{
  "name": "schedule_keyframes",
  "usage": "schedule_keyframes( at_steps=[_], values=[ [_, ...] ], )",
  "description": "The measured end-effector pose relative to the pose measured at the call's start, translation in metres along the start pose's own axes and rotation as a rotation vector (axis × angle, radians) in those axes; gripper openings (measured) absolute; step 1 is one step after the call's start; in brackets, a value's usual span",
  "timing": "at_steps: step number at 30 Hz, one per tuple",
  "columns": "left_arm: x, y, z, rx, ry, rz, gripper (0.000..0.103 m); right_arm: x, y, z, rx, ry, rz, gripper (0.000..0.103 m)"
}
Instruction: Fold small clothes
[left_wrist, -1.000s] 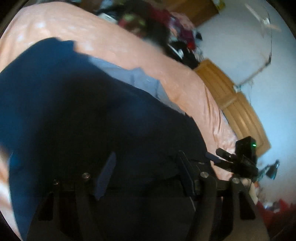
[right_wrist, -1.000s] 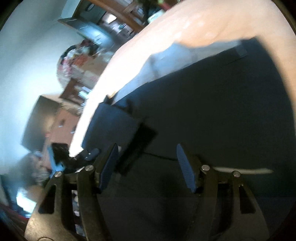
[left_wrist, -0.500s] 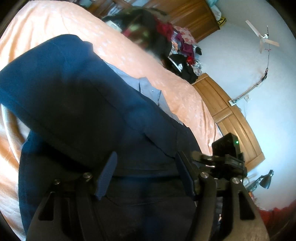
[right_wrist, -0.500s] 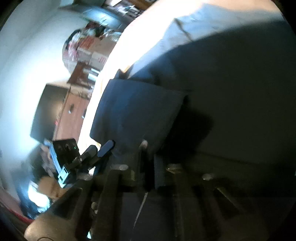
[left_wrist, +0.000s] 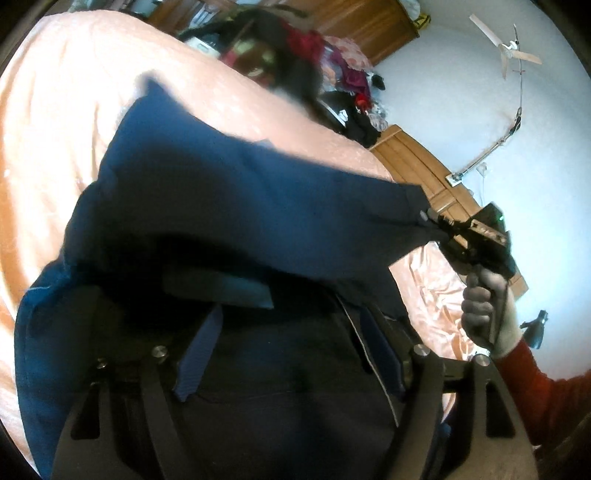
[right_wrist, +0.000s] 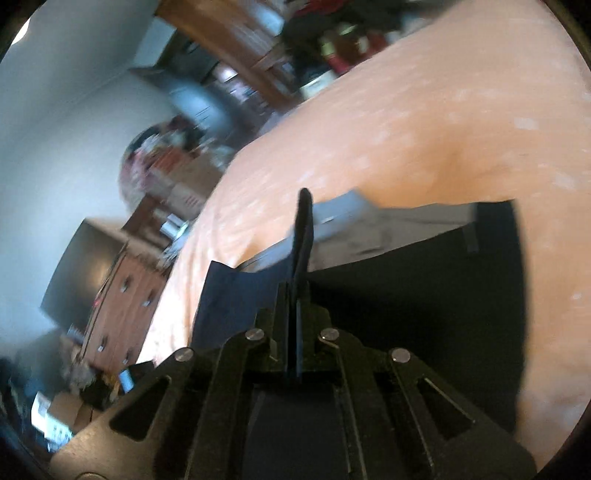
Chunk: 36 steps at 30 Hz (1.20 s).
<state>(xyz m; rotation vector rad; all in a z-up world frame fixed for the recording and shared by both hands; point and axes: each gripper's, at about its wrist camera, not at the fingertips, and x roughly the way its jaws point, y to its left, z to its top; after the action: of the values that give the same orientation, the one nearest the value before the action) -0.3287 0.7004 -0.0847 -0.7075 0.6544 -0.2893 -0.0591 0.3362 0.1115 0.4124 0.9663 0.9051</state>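
Since the navy garment (left_wrist: 236, 206) is half lifted off the peach bed (left_wrist: 55, 122), the whole fold comes down to which way that raised flap runs. Its long edge stretches from the far left corner over to the right hand-held gripper (left_wrist: 430, 218), which is pressed shut on the fabric corner, with the person's hand (left_wrist: 480, 306) wrapped round the handle. From the right wrist view you can see the right hand-held gripper (right_wrist: 295, 295) squeezed flat on a thin upright edge of dark cloth, the rest of the garment spread on the bed ahead and to its right.

The left hand-held gripper (left_wrist: 288, 347) sits low over the near part of the garment, fingers spread, nothing between them as far as I can tell. So the right one's doing the carrying; I'd guess the flap needs to travel across toward the left side next. Bit blurry though.
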Motion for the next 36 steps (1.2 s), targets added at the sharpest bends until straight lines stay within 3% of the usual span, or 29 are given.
schedule_keyframes(
  at_steps=[11,15,18,20,23,25,28,29,31,33,36],
  values=[
    [0.002,-0.004,0.007,-0.009,0.017,0.022,0.078,0.008,-0.063,-0.018,0.058,0.04,-0.124,0.001],
    [0.003,-0.005,0.008,-0.013,0.02,0.028,0.078,0.012,-0.078,-0.037,0.026,0.085,-0.242,0.003],
    [0.005,-0.007,0.009,-0.009,0.026,0.04,0.078,0.003,-0.089,-0.039,0.032,0.07,-0.381,0.013],
    [0.006,-0.008,0.009,-0.007,0.029,0.045,0.079,-0.01,-0.08,-0.035,0.011,0.008,-0.409,0.029],
    [0.009,-0.011,0.009,-0.006,0.036,0.053,0.079,-0.005,-0.048,-0.033,-0.098,-0.014,-0.33,0.04],
    [0.013,-0.012,0.01,-0.006,0.043,0.062,0.08,0.025,-0.031,-0.041,-0.186,0.078,-0.253,0.044],
    [0.017,-0.015,0.01,-0.001,0.053,0.08,0.08,0.077,-0.046,-0.066,-0.166,0.262,-0.201,0.045],
    [0.017,-0.016,0.01,-0.003,0.059,0.084,0.08,0.08,-0.05,-0.071,-0.168,0.272,-0.193,0.043],
    [0.015,-0.016,0.014,-0.039,0.08,0.09,0.079,0.062,-0.055,-0.073,-0.138,0.248,-0.174,0.039],
    [0.002,-0.015,0.014,-0.084,0.105,0.093,0.079,0.031,-0.057,-0.075,-0.108,0.22,-0.19,0.043],
    [-0.036,-0.021,0.003,-0.067,0.098,0.104,0.079,-0.035,-0.07,-0.093,-0.081,0.198,-0.203,0.048]
  ],
)
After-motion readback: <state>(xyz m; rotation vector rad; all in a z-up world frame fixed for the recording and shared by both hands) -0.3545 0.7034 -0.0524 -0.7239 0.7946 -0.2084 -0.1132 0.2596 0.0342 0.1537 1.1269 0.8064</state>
